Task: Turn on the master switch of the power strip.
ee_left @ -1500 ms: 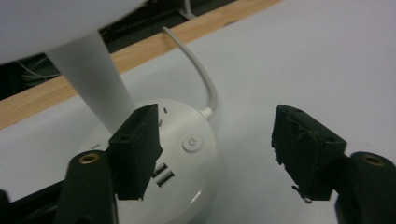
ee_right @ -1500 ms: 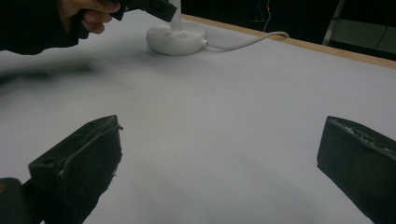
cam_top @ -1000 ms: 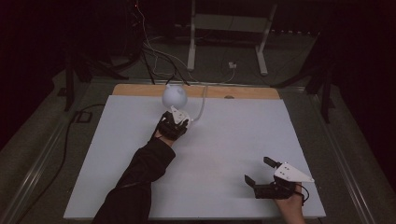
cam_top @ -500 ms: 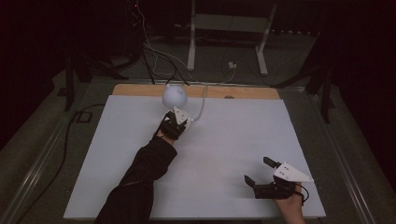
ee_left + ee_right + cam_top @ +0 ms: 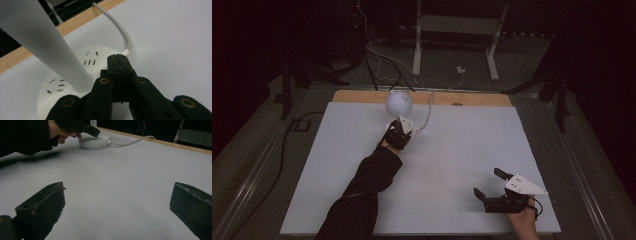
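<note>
My jaws are black, the lamp and its cord white, on a white tabletop with a tan wooden edge.

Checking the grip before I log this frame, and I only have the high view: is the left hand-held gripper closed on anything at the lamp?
Observer: No. In the left gripper view the left hand-held gripper has its jaws shut together with nothing between them.
Operator: Where are the tips?
Observer: Over the lamp's round white base, close to where the white cord enters it. I cannot tell if they touch.
Operator: Anything on that base?
Observer: Socket slots in its top, around the white stem.
</note>
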Available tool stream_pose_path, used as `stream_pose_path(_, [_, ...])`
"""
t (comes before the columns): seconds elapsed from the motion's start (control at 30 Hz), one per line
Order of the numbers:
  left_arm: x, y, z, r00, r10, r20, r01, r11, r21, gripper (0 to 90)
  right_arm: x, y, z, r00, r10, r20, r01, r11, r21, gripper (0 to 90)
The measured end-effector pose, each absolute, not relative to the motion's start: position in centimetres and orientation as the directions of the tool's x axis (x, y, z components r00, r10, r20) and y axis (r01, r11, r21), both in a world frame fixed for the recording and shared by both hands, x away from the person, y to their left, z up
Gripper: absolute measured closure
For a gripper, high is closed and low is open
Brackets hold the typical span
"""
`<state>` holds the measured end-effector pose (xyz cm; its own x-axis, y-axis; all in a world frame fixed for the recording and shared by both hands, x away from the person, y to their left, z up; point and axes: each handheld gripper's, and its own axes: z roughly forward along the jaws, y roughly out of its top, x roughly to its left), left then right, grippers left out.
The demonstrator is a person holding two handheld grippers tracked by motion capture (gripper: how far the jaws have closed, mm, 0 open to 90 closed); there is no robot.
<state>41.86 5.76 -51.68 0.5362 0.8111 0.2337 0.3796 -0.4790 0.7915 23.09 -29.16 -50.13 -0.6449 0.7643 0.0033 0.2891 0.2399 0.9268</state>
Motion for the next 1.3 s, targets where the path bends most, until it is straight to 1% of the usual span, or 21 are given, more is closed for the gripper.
stream_pose_path(0.17, [41.9,5.7,-51.8,0.538,0.811,0.231,0.377,-0.477,0.794,90.0,23.1,-29.1,-50.2,-0.646,0.763,0.005,0.290,0.240,0.926,0.0])
stream_pose_path(0.2, [41.9,5.7,-51.8,0.532,0.810,0.247,0.374,-0.487,0.789,90.0,23.1,-29.1,-50.2,-0.646,0.763,0.005,0.291,0.240,0.926,0.0])
stream_pose_path(0.4, [42.0,5.9,-51.8,0.539,0.809,0.234,0.379,-0.481,0.791,90.0,23.1,-29.1,-50.2,-0.647,0.763,0.005,0.293,0.242,0.925,0.0])
stream_pose_path(0.57, [42.1,5.4,-51.7,0.540,0.797,0.270,0.376,-0.516,0.770,90.0,23.1,-29.0,-50.2,-0.647,0.762,0.004,0.294,0.244,0.924,0.0])
stream_pose_path(0.6, [42.2,5.6,-51.7,0.545,0.798,0.258,0.379,-0.509,0.773,90.0,23.1,-29.0,-50.2,-0.647,0.762,0.004,0.294,0.244,0.924,0.0])
stream_pose_path(0.77, [42.3,5.5,-51.7,0.551,0.789,0.272,0.376,-0.526,0.763,90.0,23.1,-29.0,-50.2,-0.648,0.762,0.005,0.295,0.245,0.923,0.0])
stream_pose_path(0.9, [42.3,5.2,-51.6,0.560,0.769,0.308,0.371,-0.565,0.737,90.0,23.1,-29.0,-50.2,-0.650,0.760,0.004,0.295,0.247,0.923,0.0])
stream_pose_path(0.93, [42.3,5.0,-51.5,0.562,0.755,0.337,0.364,-0.592,0.719,90.0,23.1,-29.0,-50.2,-0.650,0.760,0.005,0.296,0.247,0.923,0.0])
stream_pose_path(1.07, [42.4,4.9,-51.4,0.568,0.750,0.338,0.373,-0.601,0.707,90.0,23.1,-29.0,-50.2,-0.650,0.760,0.004,0.295,0.248,0.923,0.0])
stream_pose_path(1.1, [42.4,4.6,-51.3,0.571,0.737,0.361,0.372,-0.624,0.687,90.0,23.1,-29.0,-50.2,-0.650,0.760,0.004,0.294,0.247,0.923,0.0])
stream_pose_path(1.3, [42.7,4.2,-51.0,0.583,0.718,0.380,0.386,-0.656,0.649,90.0,23.1,-29.0,-50.2,-0.651,0.759,0.005,0.296,0.247,0.923,0.0])
